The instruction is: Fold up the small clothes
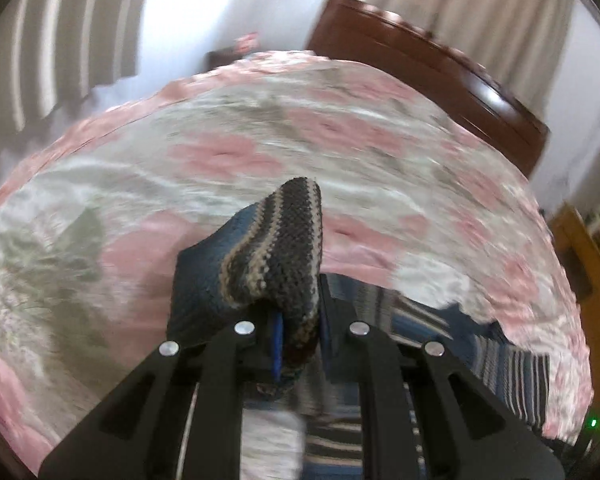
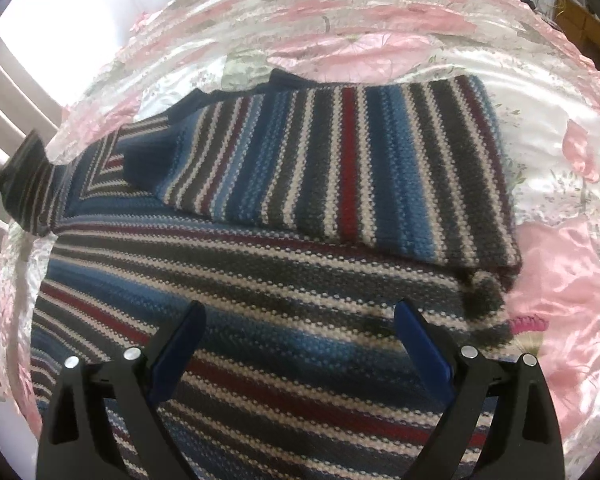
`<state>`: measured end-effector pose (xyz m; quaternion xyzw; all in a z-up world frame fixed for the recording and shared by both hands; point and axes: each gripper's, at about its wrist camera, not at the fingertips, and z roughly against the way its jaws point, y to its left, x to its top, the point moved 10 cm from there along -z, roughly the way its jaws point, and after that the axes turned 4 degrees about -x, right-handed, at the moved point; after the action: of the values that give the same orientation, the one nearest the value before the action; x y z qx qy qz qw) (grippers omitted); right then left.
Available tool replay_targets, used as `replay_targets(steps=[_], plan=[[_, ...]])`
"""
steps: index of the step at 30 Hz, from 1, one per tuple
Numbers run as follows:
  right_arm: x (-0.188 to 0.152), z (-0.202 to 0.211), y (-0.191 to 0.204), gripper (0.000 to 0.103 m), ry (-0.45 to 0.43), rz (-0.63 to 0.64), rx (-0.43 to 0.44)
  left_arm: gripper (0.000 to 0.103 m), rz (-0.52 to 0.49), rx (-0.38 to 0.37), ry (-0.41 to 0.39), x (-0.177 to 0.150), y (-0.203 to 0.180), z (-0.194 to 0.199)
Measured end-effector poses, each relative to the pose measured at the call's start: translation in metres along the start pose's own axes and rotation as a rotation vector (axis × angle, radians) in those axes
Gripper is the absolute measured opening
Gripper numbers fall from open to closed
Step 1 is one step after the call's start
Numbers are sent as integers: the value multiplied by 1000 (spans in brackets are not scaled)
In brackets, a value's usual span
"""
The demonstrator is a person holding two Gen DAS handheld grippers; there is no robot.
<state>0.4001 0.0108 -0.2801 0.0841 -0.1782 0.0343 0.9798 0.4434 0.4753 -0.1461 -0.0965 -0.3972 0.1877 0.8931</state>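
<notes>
1. The left gripper (image 1: 298,344) is clamped on a striped knit sleeve (image 1: 278,248) of the sweater, which rises in a fold above the blue pads.
2. The right gripper (image 2: 300,334) hovers with its fingers spread wide apart and nothing between them, just over the striped sweater (image 2: 260,288).
3. The sweater lies flat on the bed, its other sleeve (image 2: 340,168) folded across the body.
4. Beneath it spreads a pink floral satin bedspread (image 2: 560,280).
5. Farther off stand a dark wooden headboard (image 1: 428,72) and pale curtains (image 1: 480,4).
</notes>
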Motion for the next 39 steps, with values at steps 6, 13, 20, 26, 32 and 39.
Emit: replay_targets(steps=[6, 13, 20, 26, 32, 39], plan=[[-2, 10, -12, 95, -19, -8, 5, 13, -105, -78, 9, -27, -87, -10], [-6, 9, -34, 95, -14, -32, 0, 13, -153, -180, 85, -77, -176, -42], [-13, 1, -43, 95, 3, -34, 2, 19, -201, -223, 190, -137, -238, -83], [-18, -7, -45, 95, 21, -32, -4, 36, -217, -177, 368, -193, -226, -122], [-15, -4, -41, 95, 27, -1, -23, 61, -133, -242, 312, -168, -186, -74], [3, 7, -3, 91, 19, 40, 7, 61, -93, -19, 304, -126, -89, -74]])
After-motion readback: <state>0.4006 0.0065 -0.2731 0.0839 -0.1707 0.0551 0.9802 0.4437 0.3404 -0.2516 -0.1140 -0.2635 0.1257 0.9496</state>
